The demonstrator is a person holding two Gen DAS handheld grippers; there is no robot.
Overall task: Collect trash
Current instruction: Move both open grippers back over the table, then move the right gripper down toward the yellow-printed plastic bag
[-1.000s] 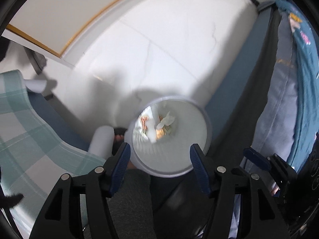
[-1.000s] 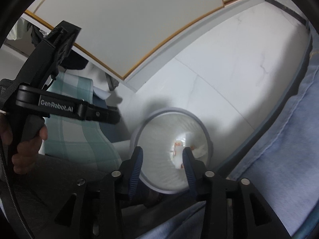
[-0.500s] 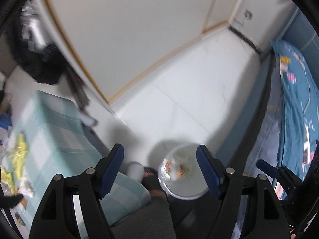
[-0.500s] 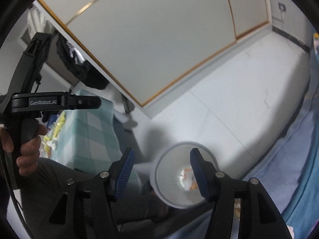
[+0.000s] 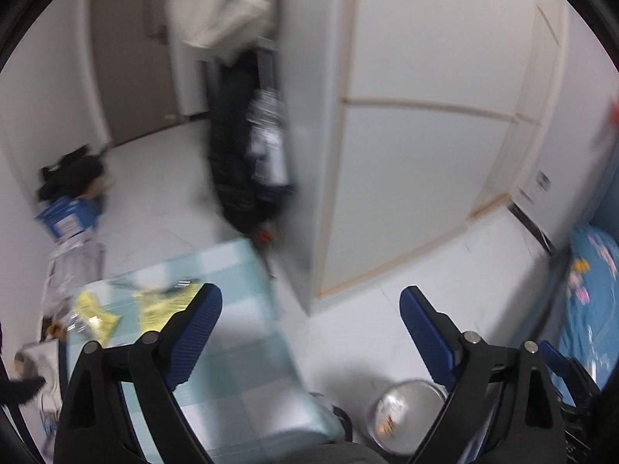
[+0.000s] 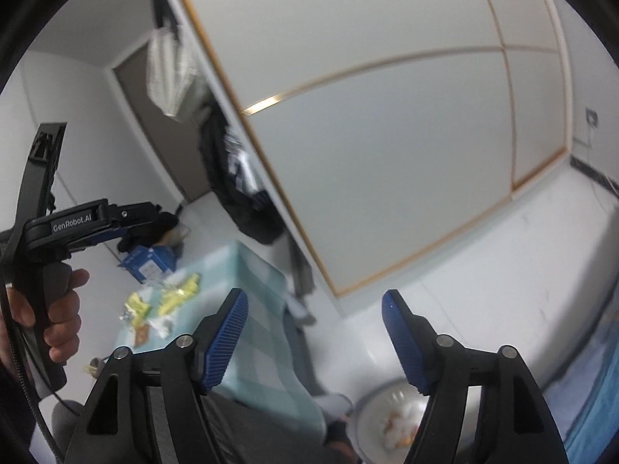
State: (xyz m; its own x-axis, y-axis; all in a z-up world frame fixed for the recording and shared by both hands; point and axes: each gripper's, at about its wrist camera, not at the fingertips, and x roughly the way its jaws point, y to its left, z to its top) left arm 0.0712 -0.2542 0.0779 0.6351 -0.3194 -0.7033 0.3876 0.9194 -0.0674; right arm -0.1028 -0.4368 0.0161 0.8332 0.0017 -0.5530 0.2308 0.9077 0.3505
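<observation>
Trash (image 5: pixel 94 315), yellow wrappers and scraps, lies scattered on the checked surface (image 5: pixel 240 352); more sits in the bin (image 6: pixel 390 421) on the floor beside it. I read my left gripper (image 5: pixel 309 324) wide apart, jaws just having opened, nothing between them. My right gripper (image 6: pixel 315 332) likewise has just been opening and holds nothing, above the bin and the surface edge.

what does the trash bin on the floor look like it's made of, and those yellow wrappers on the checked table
Trash bin: probably translucent white plastic with a darker rim; light glows through its wall, and orange and white scraps sit inside. Yellow wrappers: likely thin plastic or foil film, crinkled and irregular with bright glints, though blur leaves it open. They lie on a pale teal checked tablecloth.
</observation>
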